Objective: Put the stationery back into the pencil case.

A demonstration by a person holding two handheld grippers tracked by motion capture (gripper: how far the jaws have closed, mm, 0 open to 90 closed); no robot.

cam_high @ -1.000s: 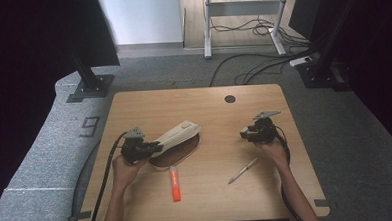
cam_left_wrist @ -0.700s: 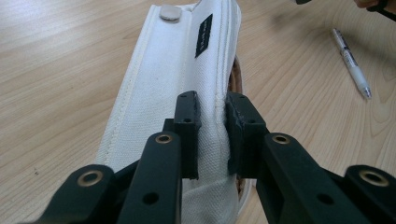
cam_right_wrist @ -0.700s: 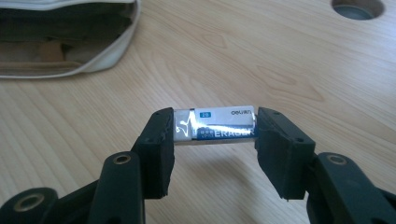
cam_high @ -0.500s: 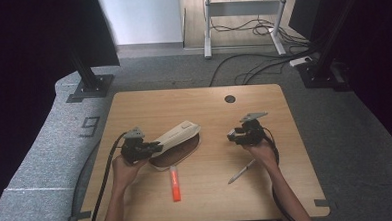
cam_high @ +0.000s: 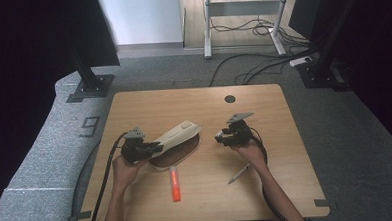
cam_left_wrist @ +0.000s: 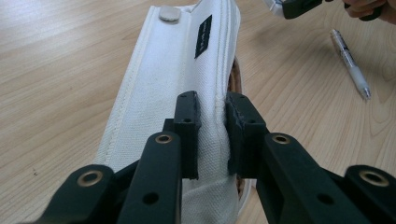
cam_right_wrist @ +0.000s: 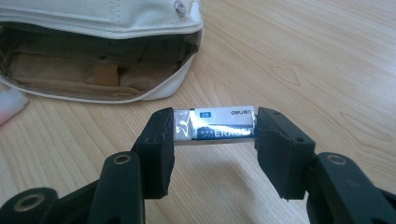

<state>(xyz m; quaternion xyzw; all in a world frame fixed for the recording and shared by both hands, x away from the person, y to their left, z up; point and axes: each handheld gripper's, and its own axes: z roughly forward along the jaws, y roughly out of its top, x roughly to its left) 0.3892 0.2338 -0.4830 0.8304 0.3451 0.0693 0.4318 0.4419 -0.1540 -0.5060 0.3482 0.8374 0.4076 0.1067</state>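
Observation:
A white canvas pencil case [cam_high: 177, 136] lies in the middle of the table, its flap lifted. My left gripper [cam_high: 150, 148] is shut on the flap's edge; in the left gripper view the pads [cam_left_wrist: 187, 126] pinch the white fabric [cam_left_wrist: 163, 79]. My right gripper [cam_high: 220, 137] hovers just right of the case, shut on a white eraser with a blue sleeve [cam_right_wrist: 219, 122], held by its two ends. In the right gripper view the case's open mouth [cam_right_wrist: 93, 70] shows a brown lining, a short way beyond the eraser.
An orange marker [cam_high: 175, 184] lies in front of the case. A white pen [cam_high: 238, 173] lies right of it, under my right forearm. A round cable hole [cam_high: 229, 98] sits near the table's far edge.
My right gripper has carried the eraser leftward, closer to the pencil case. The left gripper and the lifted flap have stayed put.

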